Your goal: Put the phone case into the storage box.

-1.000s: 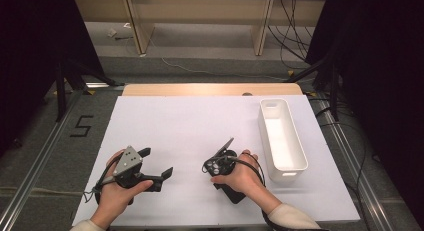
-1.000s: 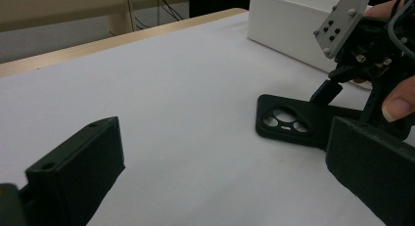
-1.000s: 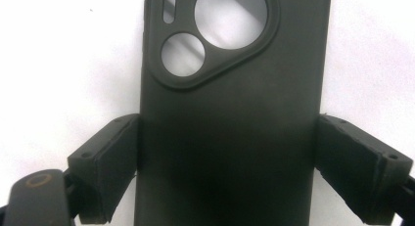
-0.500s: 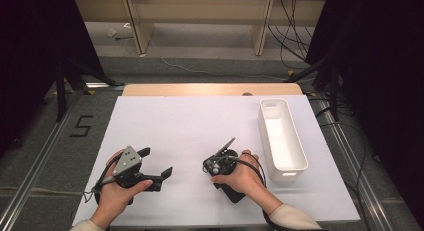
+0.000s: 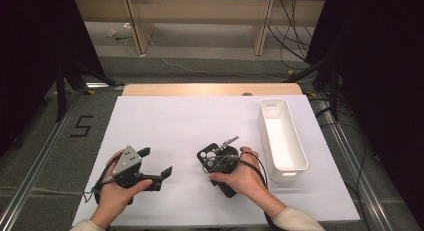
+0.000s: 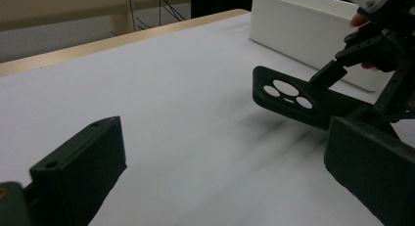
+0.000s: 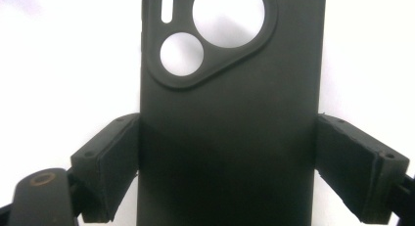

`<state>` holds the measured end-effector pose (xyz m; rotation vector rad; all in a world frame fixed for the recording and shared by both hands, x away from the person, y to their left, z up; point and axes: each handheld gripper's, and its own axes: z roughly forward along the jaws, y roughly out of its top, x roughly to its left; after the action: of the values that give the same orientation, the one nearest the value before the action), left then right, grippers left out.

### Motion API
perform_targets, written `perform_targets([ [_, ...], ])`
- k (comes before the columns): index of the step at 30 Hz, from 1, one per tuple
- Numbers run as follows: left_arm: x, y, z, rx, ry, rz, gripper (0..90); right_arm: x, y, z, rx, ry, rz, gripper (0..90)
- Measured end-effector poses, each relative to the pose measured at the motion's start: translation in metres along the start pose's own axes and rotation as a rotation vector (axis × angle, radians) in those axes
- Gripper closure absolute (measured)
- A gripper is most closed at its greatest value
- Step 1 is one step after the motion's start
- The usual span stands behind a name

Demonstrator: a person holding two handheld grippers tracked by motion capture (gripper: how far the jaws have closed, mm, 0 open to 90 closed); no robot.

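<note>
Two hands came in from the near edge of the table, and each hand held one gripper. The left gripper (image 5: 155,163) sat near the front left of the white sheet (image 5: 170,126). Its two black jaws were spread wide apart, and nothing was between them.

The right gripper (image 5: 212,161) was a bit farther right, near the middle of the front. It held one black phone case (image 7: 230,113). In the right gripper view, the case lay flat between the two jaws, and each jaw pad touched one long side of it, so the jaws were pinching the case across its width. The case had two round holes and one small slot at its far end. In the left gripper view, the end of the case with the holes looked lifted a little off the sheet, but it was hard to be sure. The case was well apart from the left gripper.

Farther back on the right stood one long white bin (image 5: 300,146). It was just beside the right hand (image 5: 240,176) and nothing was inside it.

Past the white sheet, one strip of wooden tabletop (image 5: 210,89) showed at the far edge. Beyond that were the floor and some cables.
</note>
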<state>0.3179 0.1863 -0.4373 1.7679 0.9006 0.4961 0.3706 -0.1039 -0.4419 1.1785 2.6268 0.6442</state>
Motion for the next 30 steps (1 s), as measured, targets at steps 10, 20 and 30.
perform_targets([
  [10,0.001,0.001,0.0,-0.004,0.007,-0.002,2.1,-0.001,-0.001,-0.01,-0.24,0.024,-0.006,15.1],
  [20,0.0,0.01,0.003,-0.023,0.006,-0.017,5.5,0.003,-0.006,-0.01,-0.381,0.034,-0.031,15.1],
  [30,-0.011,0.023,0.013,-0.028,-0.027,-0.009,12.4,0.004,-0.008,-0.013,-0.46,0.023,-0.037,15.1],
])
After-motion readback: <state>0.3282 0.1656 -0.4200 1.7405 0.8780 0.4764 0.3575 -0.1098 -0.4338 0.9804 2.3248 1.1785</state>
